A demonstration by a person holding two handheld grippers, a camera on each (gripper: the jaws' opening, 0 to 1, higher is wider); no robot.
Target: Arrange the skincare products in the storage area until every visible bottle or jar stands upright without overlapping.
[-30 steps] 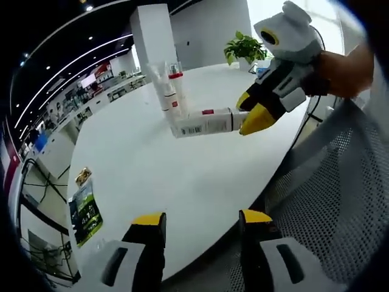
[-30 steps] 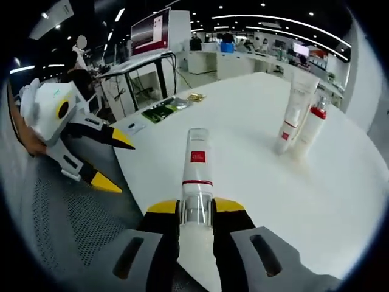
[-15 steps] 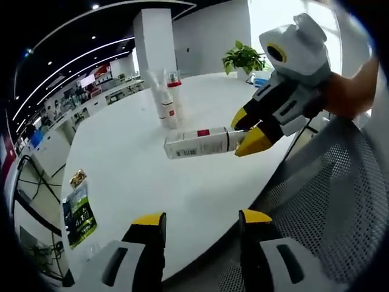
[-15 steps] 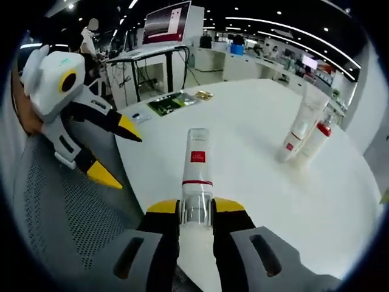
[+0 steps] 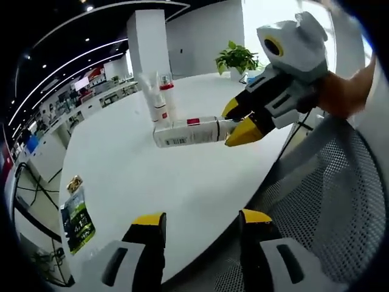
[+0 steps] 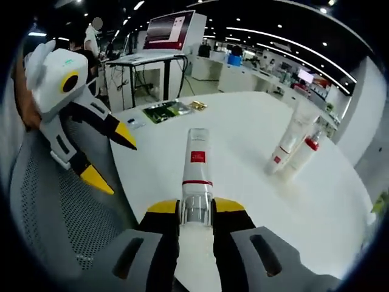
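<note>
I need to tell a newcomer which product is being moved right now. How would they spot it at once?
Look over the round white table to the right gripper at its edge. Clamped in it is a white tube with a red label, lying level above the tabletop. The two other tubes stand upright farther back, side by side.

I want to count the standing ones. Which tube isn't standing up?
The white tube clamped in the right gripper is sideways above the table; the other two tubes stand upright together.
</note>
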